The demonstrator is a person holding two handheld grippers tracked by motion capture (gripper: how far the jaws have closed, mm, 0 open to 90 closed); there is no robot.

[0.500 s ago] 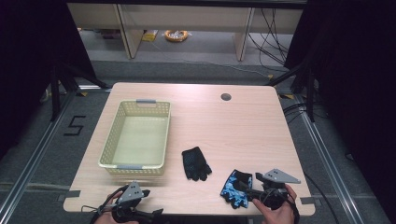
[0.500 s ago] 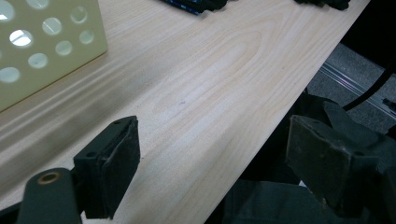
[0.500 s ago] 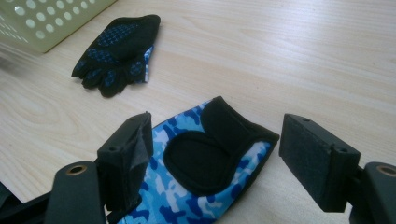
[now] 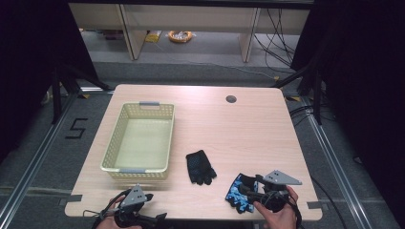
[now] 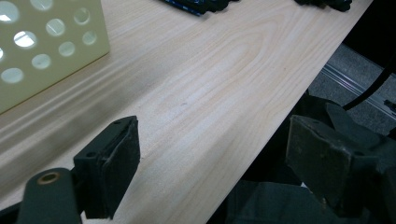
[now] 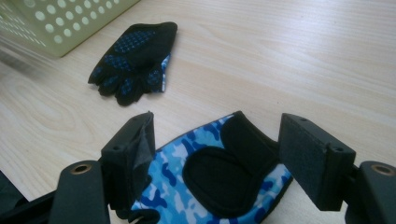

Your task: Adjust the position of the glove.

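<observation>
Basket [image 4: 139, 141]: I see it pale yellow, perforated, at nine o'clock on the table.
Table [image 4: 248, 133]: light wood, I note a round hole [image 4: 231, 99] at one o'clock.
Floor: an orange coil [image 4: 180, 36] at twelve.

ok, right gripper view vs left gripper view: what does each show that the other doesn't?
Right gripper view: the right gripper with its jaws open around the blue camouflage glove, pads not pressing it, and the whole black glove lying palm-down beyond.

Left gripper view: the left gripper, open over the table's near edge with nothing between its jaws, and a strip of floor past that edge.

Both: the wooden table and a perforated wall of the pale yellow basket.
</observation>
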